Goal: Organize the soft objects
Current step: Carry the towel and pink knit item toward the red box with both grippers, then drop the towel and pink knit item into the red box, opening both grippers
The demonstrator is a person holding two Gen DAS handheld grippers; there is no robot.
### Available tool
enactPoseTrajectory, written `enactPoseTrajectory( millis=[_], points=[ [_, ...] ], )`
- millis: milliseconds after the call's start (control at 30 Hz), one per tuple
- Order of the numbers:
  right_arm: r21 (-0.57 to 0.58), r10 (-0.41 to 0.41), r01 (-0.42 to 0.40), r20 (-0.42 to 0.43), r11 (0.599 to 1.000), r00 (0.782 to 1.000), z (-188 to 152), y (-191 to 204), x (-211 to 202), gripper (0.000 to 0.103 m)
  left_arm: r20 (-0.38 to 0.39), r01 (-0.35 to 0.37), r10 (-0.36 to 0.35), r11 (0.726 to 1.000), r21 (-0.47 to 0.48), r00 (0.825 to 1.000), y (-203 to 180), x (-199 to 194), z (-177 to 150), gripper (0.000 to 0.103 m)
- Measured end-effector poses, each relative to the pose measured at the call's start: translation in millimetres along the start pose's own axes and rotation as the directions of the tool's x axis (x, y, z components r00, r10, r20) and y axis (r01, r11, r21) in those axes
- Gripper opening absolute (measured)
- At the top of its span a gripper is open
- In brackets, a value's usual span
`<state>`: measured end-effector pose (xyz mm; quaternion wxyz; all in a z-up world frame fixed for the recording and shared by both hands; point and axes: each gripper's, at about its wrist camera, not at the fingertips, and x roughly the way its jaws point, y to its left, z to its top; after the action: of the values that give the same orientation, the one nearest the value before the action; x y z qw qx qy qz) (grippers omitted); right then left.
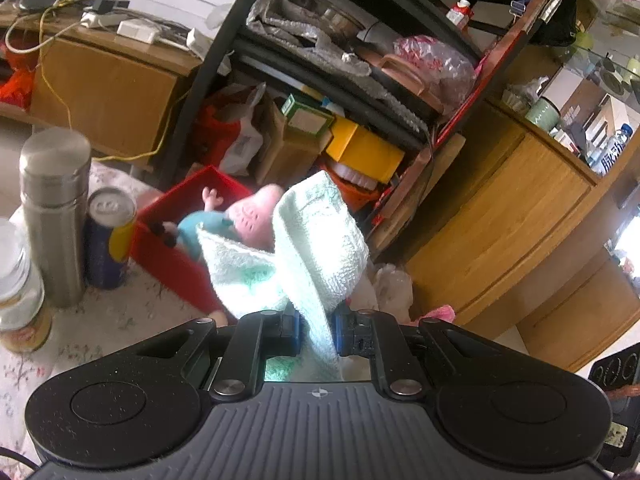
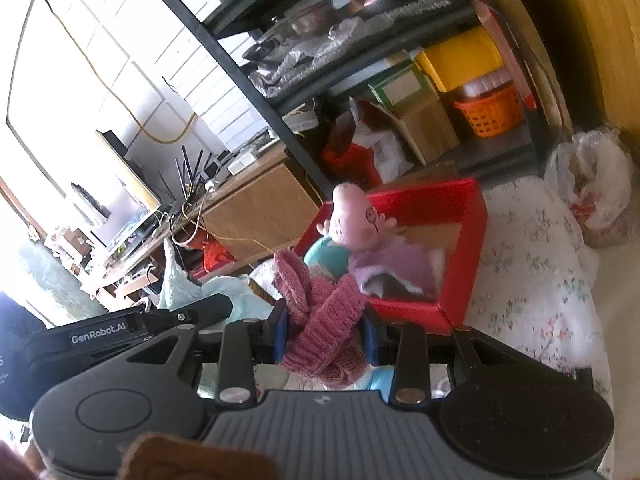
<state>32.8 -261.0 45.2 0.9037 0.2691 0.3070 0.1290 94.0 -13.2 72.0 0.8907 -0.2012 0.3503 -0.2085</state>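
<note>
My left gripper (image 1: 316,332) is shut on a pale mint towel (image 1: 304,252), held up in front of a red box (image 1: 176,256). A pink pig plush toy (image 1: 248,216) in a teal top lies in the box. My right gripper (image 2: 324,336) is shut on a pink knitted piece (image 2: 320,316), just in front of the red box (image 2: 464,248). The pig plush (image 2: 352,220) and a lilac cloth (image 2: 392,264) sit inside that box. The mint towel (image 2: 224,292) and left gripper body show at left in the right wrist view.
A steel flask (image 1: 56,208), a blue can (image 1: 108,236) and a jar (image 1: 20,300) stand left of the box on a floral cloth (image 2: 532,272). A cluttered black shelf (image 1: 340,80) and wooden cabinets (image 1: 500,220) lie behind. A plastic bag (image 2: 592,196) sits at right.
</note>
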Motion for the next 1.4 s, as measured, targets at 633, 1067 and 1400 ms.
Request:
enactPoseTrajectory(
  millis=[633,1067,1400],
  points=[
    [-0.022,-0.063,0.064,0.051,0.998,0.997,55,-12,43,0.008,0.05,-0.015,0.016,1.0,-0.011,0.999,-9,58,48,0.013],
    [-0.028,-0.118,0.12,0.053,0.992,0.992,95,-42,115,0.008,0.093,0.068,-0.068,0.998,0.006,0.993,-22,127,86,0.014],
    [0.02,-0.17,0.171,-0.018,0.985,0.985,87,-77,163,0.029,0.028,-0.079,0.079,0.997,-0.006,0.997,6,177,75,0.072]
  ],
)
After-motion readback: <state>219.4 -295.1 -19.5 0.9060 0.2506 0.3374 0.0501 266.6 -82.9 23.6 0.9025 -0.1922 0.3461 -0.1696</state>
